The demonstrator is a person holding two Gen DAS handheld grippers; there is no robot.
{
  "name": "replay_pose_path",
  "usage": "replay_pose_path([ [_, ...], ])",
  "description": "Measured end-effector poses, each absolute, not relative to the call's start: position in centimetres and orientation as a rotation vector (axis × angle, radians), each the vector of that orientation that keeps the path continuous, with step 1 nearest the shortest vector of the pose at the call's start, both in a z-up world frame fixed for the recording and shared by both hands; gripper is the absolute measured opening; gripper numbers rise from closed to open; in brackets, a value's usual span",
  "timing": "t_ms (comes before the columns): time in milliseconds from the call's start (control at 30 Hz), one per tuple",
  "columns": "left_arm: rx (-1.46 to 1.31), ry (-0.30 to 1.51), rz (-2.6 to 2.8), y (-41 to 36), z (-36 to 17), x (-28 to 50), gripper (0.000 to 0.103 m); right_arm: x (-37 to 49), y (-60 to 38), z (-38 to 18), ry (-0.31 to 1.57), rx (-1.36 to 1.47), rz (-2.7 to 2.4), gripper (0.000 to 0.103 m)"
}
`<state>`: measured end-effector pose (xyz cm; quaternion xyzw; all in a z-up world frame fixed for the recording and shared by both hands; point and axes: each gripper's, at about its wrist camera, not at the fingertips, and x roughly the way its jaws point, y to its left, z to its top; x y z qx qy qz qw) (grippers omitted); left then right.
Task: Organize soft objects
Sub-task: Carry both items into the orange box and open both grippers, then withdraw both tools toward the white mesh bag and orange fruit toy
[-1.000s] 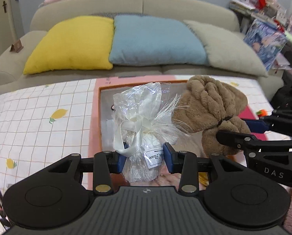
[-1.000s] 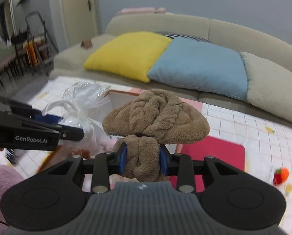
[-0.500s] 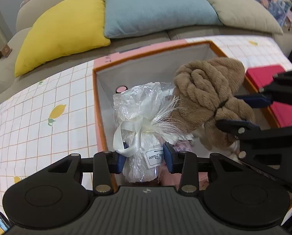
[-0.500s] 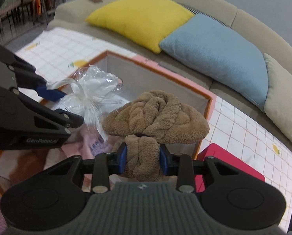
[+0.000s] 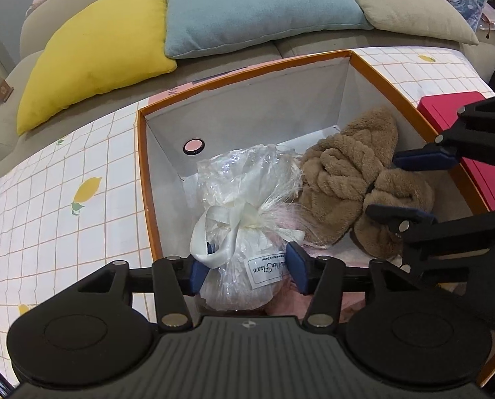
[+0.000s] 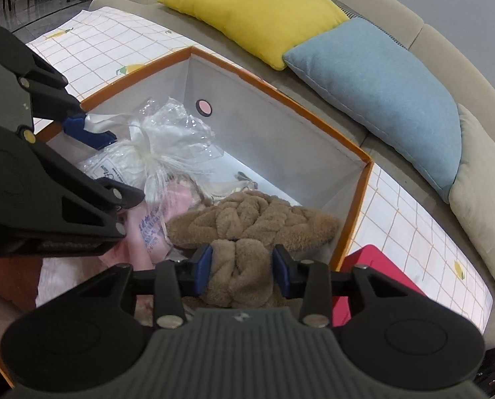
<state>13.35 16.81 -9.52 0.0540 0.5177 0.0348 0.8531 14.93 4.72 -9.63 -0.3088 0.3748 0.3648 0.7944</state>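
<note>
Orange-rimmed and grey-lined, the storage box (image 5: 344,99) is seen standing on the lemon-print cloth (image 5: 64,206) in front of the sofa, and both soft items have been brought down inside it. The cellophane-wrapped bundle (image 5: 244,232), tied with a cream ribbon, is seen between the blue pads of the left gripper (image 5: 246,267); its jaws have just been opening, and a sliver of gap appears beside the right pad, so the bundle is judged released or nearly so, resting on the pink items at the box's near-left. The brown plush toy (image 6: 247,229) lies to the right of it, its broad knotted part stretched across the box and its narrower tail pointing back between the pads of the right gripper (image 6: 241,266). Those jaws have also just been opening, at a moderate width, yet the pile is still seen touching both pads, so a loosening hold is judged rather than a full release. The coming move is judged to turn on this: each item lies straight ahead of its own gripper, along the fingers, so each gripper would have to be drawn back along its own line, clear of ribbon and pile, with the two grippers close beside each other
</note>
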Motion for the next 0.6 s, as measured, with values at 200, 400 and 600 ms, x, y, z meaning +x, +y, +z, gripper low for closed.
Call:
replay_pose_path([
  [200,0.078,1.056,0.057,17.2,-8.2,12.7,0.075,14.7,3.5,-8.5,0.785,-0.633,0.795,0.049],
  [400,0.008,1.006,0.062,17.7,-6.2,11.2,0.075,13.8,2.0,-6.5,0.738,-0.571,0.814,0.054],
  [600,-0.035,0.926,0.069,16.7,-3.6,8.7,0.074,12.4,-0.3,-3.9,0.701,-0.459,0.798,0.059],
])
